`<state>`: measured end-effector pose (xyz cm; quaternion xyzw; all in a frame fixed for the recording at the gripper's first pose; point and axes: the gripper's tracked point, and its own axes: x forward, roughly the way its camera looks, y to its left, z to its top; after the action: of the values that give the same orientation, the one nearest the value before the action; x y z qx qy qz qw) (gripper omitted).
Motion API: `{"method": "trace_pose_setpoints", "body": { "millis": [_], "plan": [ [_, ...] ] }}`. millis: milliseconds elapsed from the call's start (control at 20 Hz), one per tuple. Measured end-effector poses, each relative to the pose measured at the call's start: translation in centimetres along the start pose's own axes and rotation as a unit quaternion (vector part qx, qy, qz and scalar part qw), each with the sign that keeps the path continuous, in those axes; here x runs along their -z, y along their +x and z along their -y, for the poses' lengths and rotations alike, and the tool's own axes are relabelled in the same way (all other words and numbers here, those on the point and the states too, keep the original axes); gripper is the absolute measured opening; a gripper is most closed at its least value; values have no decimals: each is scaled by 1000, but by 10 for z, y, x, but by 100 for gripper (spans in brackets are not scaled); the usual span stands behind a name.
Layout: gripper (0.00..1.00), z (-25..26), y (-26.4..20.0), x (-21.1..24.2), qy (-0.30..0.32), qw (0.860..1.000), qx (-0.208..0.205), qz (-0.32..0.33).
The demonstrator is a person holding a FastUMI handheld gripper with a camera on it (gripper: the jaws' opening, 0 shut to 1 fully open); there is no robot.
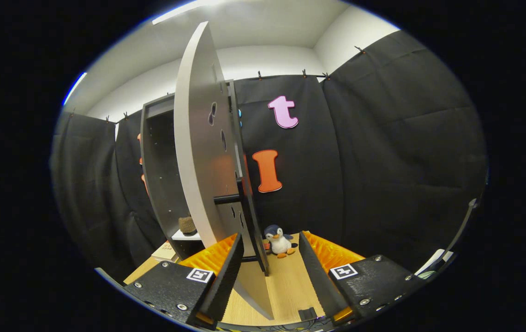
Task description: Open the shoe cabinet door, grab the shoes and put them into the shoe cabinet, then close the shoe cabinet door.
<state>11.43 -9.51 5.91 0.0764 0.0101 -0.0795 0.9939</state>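
the gripper (270, 272) has its fingers spread apart, the open shoe cabinet door (200, 152) edge-on beside the left finger. a shoe (187, 224) sits inside the shoe cabinet (161, 175); a penguin toy (279, 241) lies farther ahead.

The open cabinet door (200, 152) stands edge-on and hides most of the shoe cabinet (161, 175) behind it; the interior is dark. On a low shelf sits a small brown thing (187, 224), perhaps a shoe, too small to tell. The gripper (272, 258) has its fingers spread, and their bases are cut off below.
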Motion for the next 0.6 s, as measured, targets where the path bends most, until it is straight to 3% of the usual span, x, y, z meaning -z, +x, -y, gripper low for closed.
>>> {"method": "trace_pose_setpoints", "body": {
  "millis": [600],
  "plan": [
    [76, -29, -3, -3, 10, 989, -145, -8]
  ]
}}
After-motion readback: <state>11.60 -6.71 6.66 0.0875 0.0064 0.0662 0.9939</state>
